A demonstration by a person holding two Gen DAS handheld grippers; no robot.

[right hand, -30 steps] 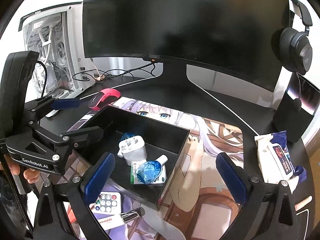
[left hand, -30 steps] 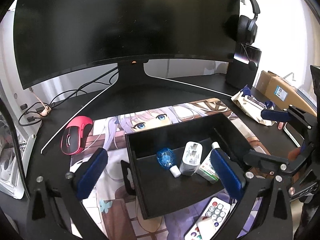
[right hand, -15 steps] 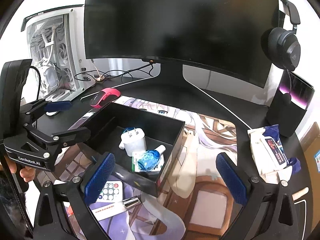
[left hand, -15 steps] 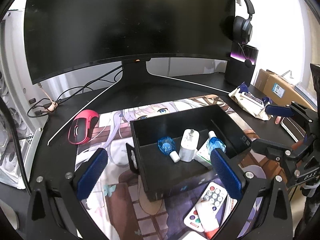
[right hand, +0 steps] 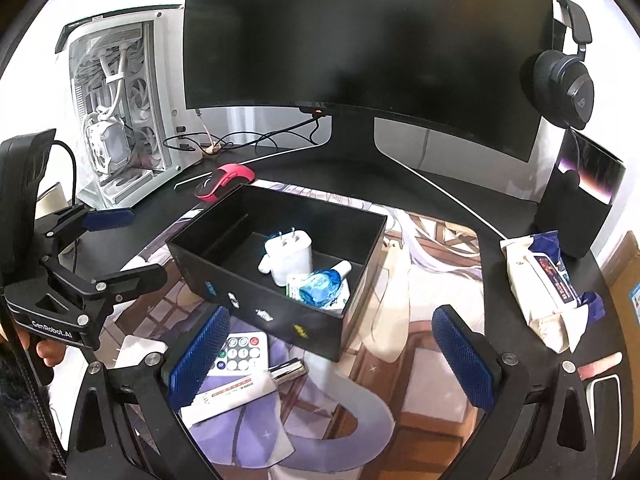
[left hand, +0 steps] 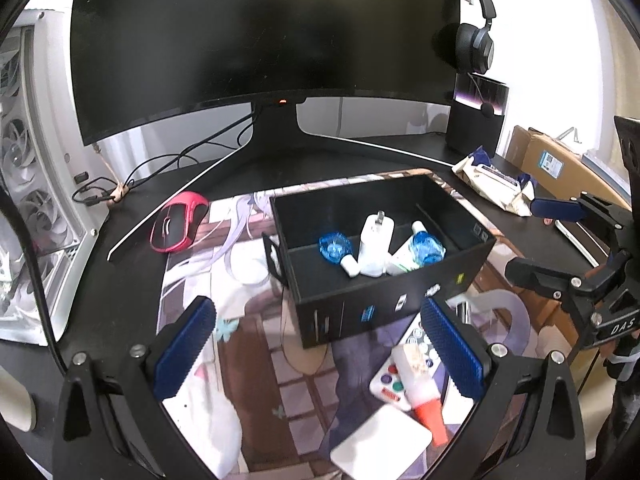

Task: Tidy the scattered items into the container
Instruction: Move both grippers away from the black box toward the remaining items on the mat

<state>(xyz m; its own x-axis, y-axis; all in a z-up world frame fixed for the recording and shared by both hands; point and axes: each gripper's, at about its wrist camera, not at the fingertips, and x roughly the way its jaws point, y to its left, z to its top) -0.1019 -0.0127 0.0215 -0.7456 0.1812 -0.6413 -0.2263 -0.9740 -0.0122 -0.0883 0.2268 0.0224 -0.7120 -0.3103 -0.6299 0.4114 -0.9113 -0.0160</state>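
Observation:
A black open box (left hand: 384, 304) (right hand: 260, 300) sits on the printed desk mat. It holds a white charger (left hand: 376, 240) (right hand: 288, 254), two small blue bottles (left hand: 335, 246) (right hand: 320, 288) and a green-and-white packet (left hand: 400, 266). In front of the box lie a white remote (right hand: 240, 354) (left hand: 394, 380), a white tube with an orange cap (left hand: 420, 392), a white flat box (left hand: 380, 446) and a small silver item (right hand: 286, 370). My left gripper (left hand: 320, 354) is open and empty, above the mat in front of the box. My right gripper (right hand: 334, 360) is open and empty, near the box's front corner.
A large black monitor (left hand: 260, 40) stands behind. A pink mouse (left hand: 178, 220) lies left of the box. A wet-wipes pack (right hand: 544, 284) lies right. Headphones (right hand: 560, 80) hang above a black speaker (right hand: 576, 200). A white PC case (right hand: 120, 112) stands at the left.
Both grippers have pulled back and up from the box. More of the mat and the loose items in front of the box have come into view.

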